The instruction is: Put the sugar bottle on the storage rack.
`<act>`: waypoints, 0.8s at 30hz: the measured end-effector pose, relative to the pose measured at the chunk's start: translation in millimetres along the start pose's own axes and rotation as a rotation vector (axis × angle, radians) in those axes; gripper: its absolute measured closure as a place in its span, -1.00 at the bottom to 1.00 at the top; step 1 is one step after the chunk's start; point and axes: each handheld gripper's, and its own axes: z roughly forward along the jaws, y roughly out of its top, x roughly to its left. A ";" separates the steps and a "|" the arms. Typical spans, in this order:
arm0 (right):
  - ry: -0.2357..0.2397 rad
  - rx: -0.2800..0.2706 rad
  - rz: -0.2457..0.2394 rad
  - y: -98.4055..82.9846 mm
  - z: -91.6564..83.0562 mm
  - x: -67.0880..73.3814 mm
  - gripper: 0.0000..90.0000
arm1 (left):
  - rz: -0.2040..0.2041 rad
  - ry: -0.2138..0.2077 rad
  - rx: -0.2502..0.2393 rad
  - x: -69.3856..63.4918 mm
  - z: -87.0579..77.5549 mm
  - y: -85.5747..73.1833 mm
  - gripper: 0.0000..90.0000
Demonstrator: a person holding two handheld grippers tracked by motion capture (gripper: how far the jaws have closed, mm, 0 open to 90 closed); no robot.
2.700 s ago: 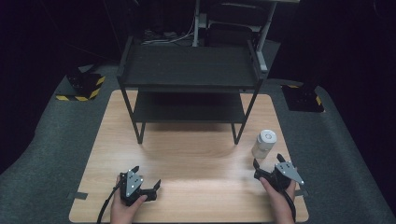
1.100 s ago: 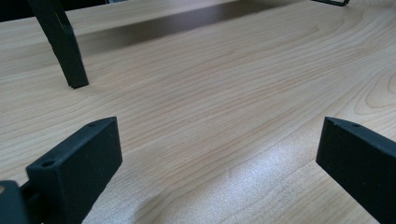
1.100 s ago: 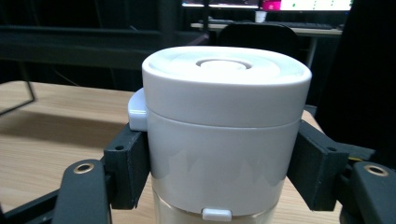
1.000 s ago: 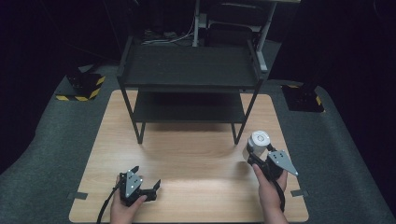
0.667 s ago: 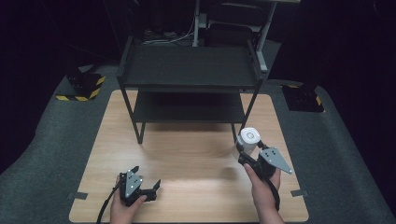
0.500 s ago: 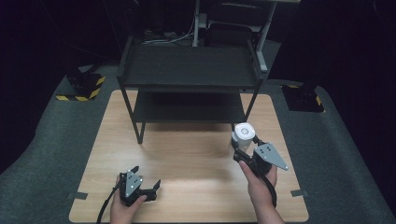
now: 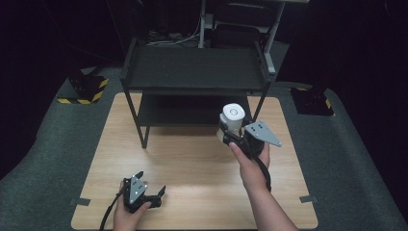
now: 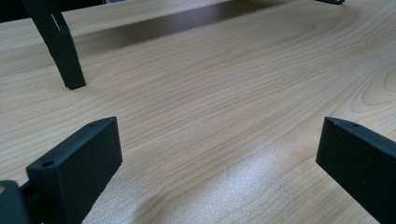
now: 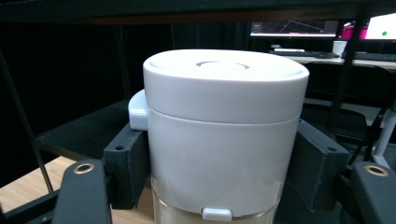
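Note:
A white lidded jar hangs upright above the table, in front of the black shelf rack. My right gripper is shut on it, one jaw on each side of the jar, which has a white lid and a clear lower body. My left gripper rests low at the table's front left with its jaws wide open, and bare wood lies between its fingers.
The rack has two tiers: an upper tray and a lower shelf just behind the jar. One rack leg stands ahead of the left gripper. The wooden table sits on grey carpet, with yellow-black blocks at both back corners.
My right gripper closed on the jar at the right side of the table, lifted it, and carried it left and toward the rack. The left gripper stayed put.

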 end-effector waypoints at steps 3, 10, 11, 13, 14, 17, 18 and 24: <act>0.001 0.004 -0.005 4.1 13.1 3.9 -0.30 | -0.001 -0.002 -0.003 0.4 -0.1 -0.5 -0.99; -0.013 0.021 -0.036 7.8 46.3 9.8 -0.30 | 0.001 -0.005 -0.005 1.1 -0.5 -1.0 -0.99; -0.016 0.021 -0.033 7.5 49.6 10.4 -0.30 | 0.001 -0.006 -0.005 1.4 -0.5 -0.9 -0.99; -0.022 0.017 -0.035 5.7 58.1 10.1 -0.30 | 0.000 -0.007 -0.005 1.7 -0.5 -1.0 -0.99; -0.021 0.013 -0.029 4.3 62.9 9.0 -0.30 | 0.000 -0.008 -0.005 1.8 -0.5 -1.0 -0.99; -0.030 0.019 -0.019 3.5 74.0 8.6 -0.30 | -0.001 -0.011 -0.004 2.5 -0.5 -0.8 -0.99; -0.034 0.018 -0.017 2.8 77.3 9.0 -0.30 | -0.002 -0.013 -0.003 2.8 -0.4 -0.7 -0.99; -0.055 -0.007 -0.022 -6.5 93.3 10.2 -0.30 | -0.003 -0.015 -0.003 3.2 -0.5 -0.7 -0.99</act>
